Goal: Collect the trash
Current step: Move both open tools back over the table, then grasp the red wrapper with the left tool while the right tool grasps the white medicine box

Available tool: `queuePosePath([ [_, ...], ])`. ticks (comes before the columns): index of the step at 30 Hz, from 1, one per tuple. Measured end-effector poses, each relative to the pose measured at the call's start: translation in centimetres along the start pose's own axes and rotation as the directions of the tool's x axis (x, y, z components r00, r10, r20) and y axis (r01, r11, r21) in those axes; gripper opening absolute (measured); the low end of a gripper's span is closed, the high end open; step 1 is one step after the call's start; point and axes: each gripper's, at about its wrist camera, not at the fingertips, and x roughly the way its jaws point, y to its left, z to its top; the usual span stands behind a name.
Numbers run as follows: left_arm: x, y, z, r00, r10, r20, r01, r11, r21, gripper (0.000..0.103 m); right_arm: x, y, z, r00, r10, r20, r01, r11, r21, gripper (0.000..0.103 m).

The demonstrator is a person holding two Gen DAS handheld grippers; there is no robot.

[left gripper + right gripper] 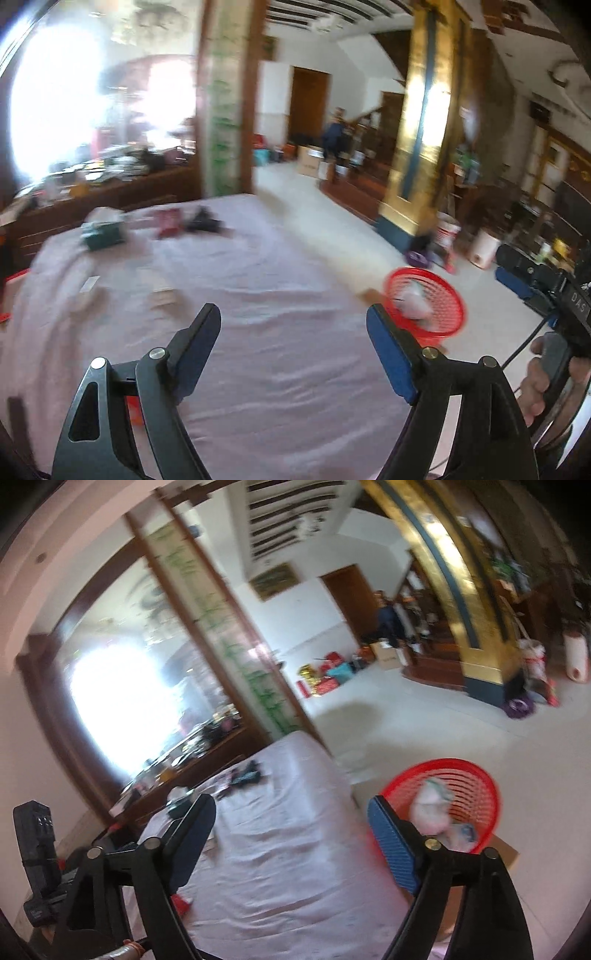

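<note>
A red mesh basket (445, 314) stands on the floor by the right edge of a bed with a pale pink sheet (258, 332); it holds crumpled white trash (412, 299). The basket also shows in the right wrist view (476, 794) with the white trash (430, 808) inside. My left gripper (293, 321) is open and empty above the sheet. My right gripper (291, 814) is open and empty, over the bed's right side near the basket. Small flat scraps (162, 295) lie on the sheet ahead of the left gripper.
A green box (103, 234), a red item (168, 221) and a dark object (205, 221) lie at the bed's far end. A wooden cabinet (110, 188) stands behind. A gold pillar (421, 122), buckets (448, 232) and boxes stand on the white floor. My right gripper shows at the right edge (554, 295).
</note>
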Motion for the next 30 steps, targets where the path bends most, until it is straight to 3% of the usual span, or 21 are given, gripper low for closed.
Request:
queuePosePath([
  [5,-3.7,6.5,-1.6,0.989,0.144,0.039,-0.142,0.989,-0.051,0.087,2.5,4.5,-1.6,0.995,0.079,-0.055,-0.081,0.995,-0.050,0.090],
  [8,-4.3,10.4,-3.5,0.979,0.203,0.014,-0.201,0.973,-0.114,0.087,4.4,7.0,-2.7,0.989,0.114,-0.095,-0.121,0.990,-0.074,0.090],
  [15,-1.8,14.8,-8.4,0.976,0.188,-0.114,-0.205,0.964,-0.169,0.087,8.7,11.1,-5.6,0.966,0.156,-0.206,-0.181,0.978,-0.108,0.090],
  [21,3.1,14.2,-10.6,0.965,0.154,-0.211,-0.176,0.980,-0.089,0.087,12.4,13.2,-7.0,0.950,0.153,-0.273,-0.194,0.972,-0.130,0.090],
  [25,7.1,14.4,-11.4,0.945,0.167,-0.280,-0.183,0.983,-0.032,0.087,14.5,13.7,-7.7,0.941,0.148,-0.303,-0.195,0.972,-0.130,0.090],
  [28,9.1,14.9,-12.0,0.939,0.117,-0.323,-0.136,0.990,-0.036,0.086,15.7,13.8,-8.2,0.936,0.146,-0.320,-0.194,0.973,-0.124,0.090],
  [30,10.3,15.0,-12.3,0.931,0.124,-0.343,-0.136,0.991,-0.011,0.085,16.7,13.8,-8.5,0.932,0.144,-0.334,-0.192,0.974,-0.117,0.090],
])
